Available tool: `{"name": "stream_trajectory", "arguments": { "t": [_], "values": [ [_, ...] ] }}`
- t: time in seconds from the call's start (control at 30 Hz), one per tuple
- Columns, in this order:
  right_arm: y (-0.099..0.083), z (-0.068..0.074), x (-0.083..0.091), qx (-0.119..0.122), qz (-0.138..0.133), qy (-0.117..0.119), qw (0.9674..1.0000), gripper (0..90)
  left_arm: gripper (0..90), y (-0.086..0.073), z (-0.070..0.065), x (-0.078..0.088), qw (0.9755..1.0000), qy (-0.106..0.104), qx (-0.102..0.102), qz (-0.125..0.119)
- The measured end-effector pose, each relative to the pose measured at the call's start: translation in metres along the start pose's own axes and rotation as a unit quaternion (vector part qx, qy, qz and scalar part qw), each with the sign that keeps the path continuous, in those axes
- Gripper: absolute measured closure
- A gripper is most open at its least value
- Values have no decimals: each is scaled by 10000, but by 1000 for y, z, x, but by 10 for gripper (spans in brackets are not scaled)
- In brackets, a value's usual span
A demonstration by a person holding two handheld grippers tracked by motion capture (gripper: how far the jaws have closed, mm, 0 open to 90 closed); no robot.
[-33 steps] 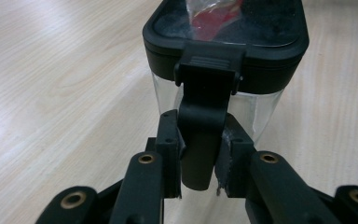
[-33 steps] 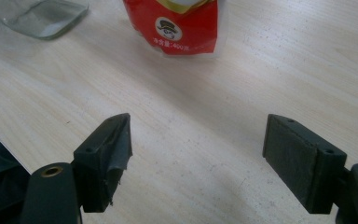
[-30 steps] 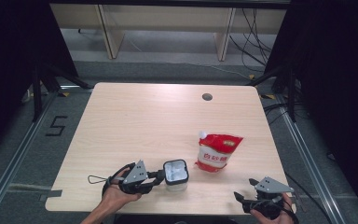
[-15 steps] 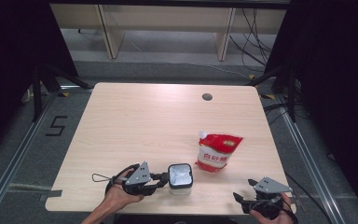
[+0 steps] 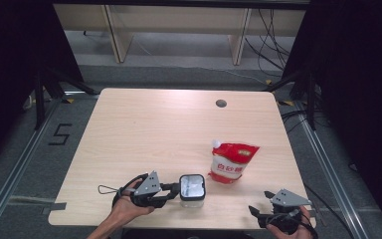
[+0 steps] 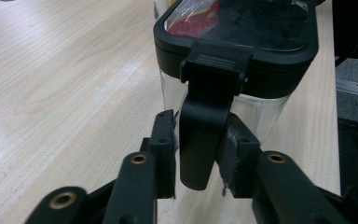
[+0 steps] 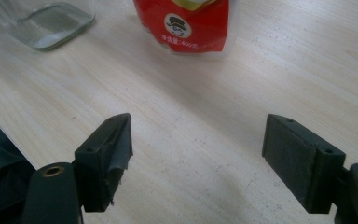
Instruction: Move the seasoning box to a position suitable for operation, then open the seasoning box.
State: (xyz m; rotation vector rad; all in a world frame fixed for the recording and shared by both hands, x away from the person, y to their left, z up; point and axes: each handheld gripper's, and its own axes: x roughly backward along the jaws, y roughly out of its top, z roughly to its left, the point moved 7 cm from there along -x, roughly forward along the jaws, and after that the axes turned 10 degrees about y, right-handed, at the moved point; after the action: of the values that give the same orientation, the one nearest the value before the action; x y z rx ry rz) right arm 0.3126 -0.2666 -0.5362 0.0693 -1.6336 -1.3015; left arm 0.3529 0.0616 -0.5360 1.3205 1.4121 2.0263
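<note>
Pale wooden tabletop (image 5: pixel 144 129) stands over a grey floor with shelving beyond. Near its front edge, left of centre, stands a clear plastic container with a black clip-on lid (image 5: pixel 192 187). The left gripper (image 5: pixel 171 189) lies just left of it; in the left gripper view its jaws, which have just been opening, flank the lid's black latch tab (image 6: pixel 205 130), the right pad touching it. A red and white spouted pouch (image 5: pixel 231 162) stands right of the container. At the near right corner the right gripper (image 5: pixel 258 213) rests with jaws wide apart, empty.
</note>
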Motion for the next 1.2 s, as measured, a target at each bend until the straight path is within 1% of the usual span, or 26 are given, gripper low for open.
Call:
{"name": "stream_trajectory", "arguments": {
  "t": [0.07,0.13,0.2,0.27,0.33,0.37,0.4,0.43,0.47,0.5,0.53,0.57,0.6,0.67,0.7,0.73,0.87,0.9,0.93,0.97,1.0,1.07,1.1,1.13,1.17,1.2],
  "values": [
    [0,2,0,-49,0,16,10000,260,610,0,0,2,10000,35,72,-2],
    [0,2,0,39,8,56,10000,260,489,-1,1,5,9999,86,33,52],
    [0,3,0,0,32,94,10000,259,429,-2,-1,10,9997,36,193,119],
    [0,2,0,55,5,72,10000,260,383,-1,-2,15,9996,106,234,150],
    [0,2,0,47,1,79,10000,260,367,0,-2,16,9995,72,267,134],
    [0,2,-1,20,-29,95,9999,260,361,4,-5,19,9995,79,291,131],
    [-1,5,0,-116,-8,98,9999,259,354,6,-5,21,9994,85,295,157],
    [-1,1,-1,47,-32,89,9999,260,347,8,-6,23,9996,91,217,155],
    [-2,2,-1,-47,4,116,9999,260,346,10,-8,24,9995,55,271,141],
    [-2,1,-1,-14,15,186,9998,259,344,10,-8,24,9995,55,271,141],
    [-2,0,-1,48,-18,169,9998,259,343,13,-8,25,9996,86,221,181],
    [-1,-1,0,73,-43,92,9999,259,342,14,-10,25,9995,64,275,164],
    [-1,-1,-1,83,-46,101,9999,259,343,15,-10,25,9993,84,326,134],
    [-2,-1,0,80,-18,99,9999,259,340,17,-10,26,9994,134,285,148],
    [-2,0,-1,34,-5,151,9999,260,336,17,-10,26,9991,235,310,178],
    [-2,0,-1,45,2,125,9999,259,331,18,-9,27,9994,217,216,178],
    [-1,1,-1,20,-16,124,9999,260,328,20,-8,28,9991,254,315,118],
    [-1,1,-1,34,-19,120,9999,266,328,21,-7,29,9989,254,365,130],
    [-1,1,-1,118,-23,134,9998,315,333,22,-5,30,9989,298,323,141],
    [0,1,-1,199,4,172,9997,336,344,24,-6,31,9986,293,434,78],
    [0,4,-2,146,5,248,9996,330,351,24,-5,32,9988,283,394,90],
    [0,4,-3,221,35,246,9994,327,390,26,-3,33,9987,292,411,49],
    [1,4,-4,292,15,253,9993,321,426,28,-4,34,9987,251,453,-16],
    [1,4,-4,289,5,236,9993,321,471,30,-3,35,9990,260,363,-35],
    [1,4,-4,298,12,245,9993,322,504,32,-3,35,9989,283,372,-73],
    [1,3,-4,303,8,244,9992,325,535,34,-3,35,9984,297,457,-131]
  ]
}}
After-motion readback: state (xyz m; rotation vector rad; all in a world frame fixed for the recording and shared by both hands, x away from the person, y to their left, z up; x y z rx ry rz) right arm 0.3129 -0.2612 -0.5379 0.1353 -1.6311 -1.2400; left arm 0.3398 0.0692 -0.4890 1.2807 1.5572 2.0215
